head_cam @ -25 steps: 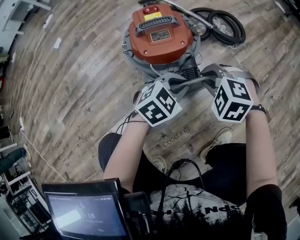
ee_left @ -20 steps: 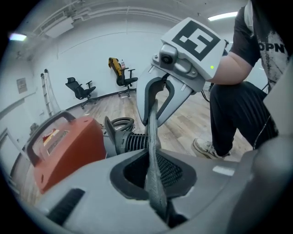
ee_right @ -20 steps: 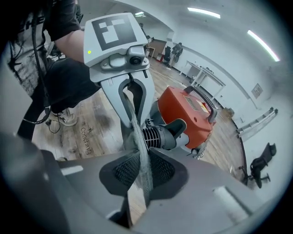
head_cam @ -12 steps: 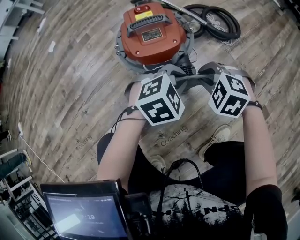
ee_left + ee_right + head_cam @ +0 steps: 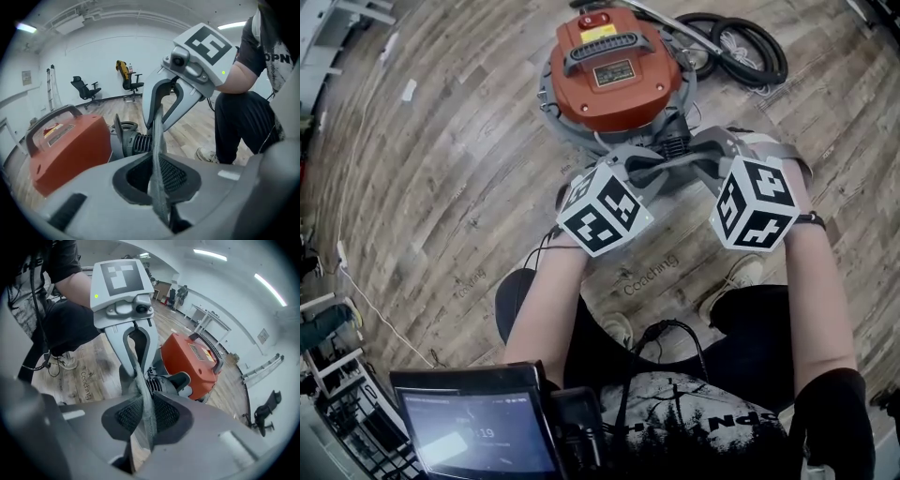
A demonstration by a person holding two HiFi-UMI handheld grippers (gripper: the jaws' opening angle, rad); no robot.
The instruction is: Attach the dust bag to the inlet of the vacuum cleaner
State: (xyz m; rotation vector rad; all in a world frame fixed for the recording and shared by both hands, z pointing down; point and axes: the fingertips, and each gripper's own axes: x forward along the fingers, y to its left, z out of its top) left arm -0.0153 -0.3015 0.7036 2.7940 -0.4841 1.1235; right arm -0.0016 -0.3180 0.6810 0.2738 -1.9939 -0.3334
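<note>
Pale wood-plank flooring [image 5: 441,169] lies under everything. On it, beyond both tool tips, stands the round orange vacuum cleaner with a grey base [image 5: 614,70].

Your left gripper [image 5: 157,180] is pinched tight on a thin fold of the grey fabric dust bag [image 5: 158,136]. The bag runs taut from those tips across to your right gripper [image 5: 144,420], which is clamped on the same fabric. The black ribbed inlet [image 5: 143,142] sits just past the stretched bag and apart from it.

- **Slipping:** each pinch has only a narrow edge of cloth, so pulling the tools further apart may slide the fold out of one grip and let that side drop.
- **Closed mouth:** held this tight, the bag's mouth is probably flattened. I cannot see its opening, so pushing forward now risks the cloth buckling against the ribs.
- **Crooked seat:** if one tool leads, the bag probably seats skewed.
</note>
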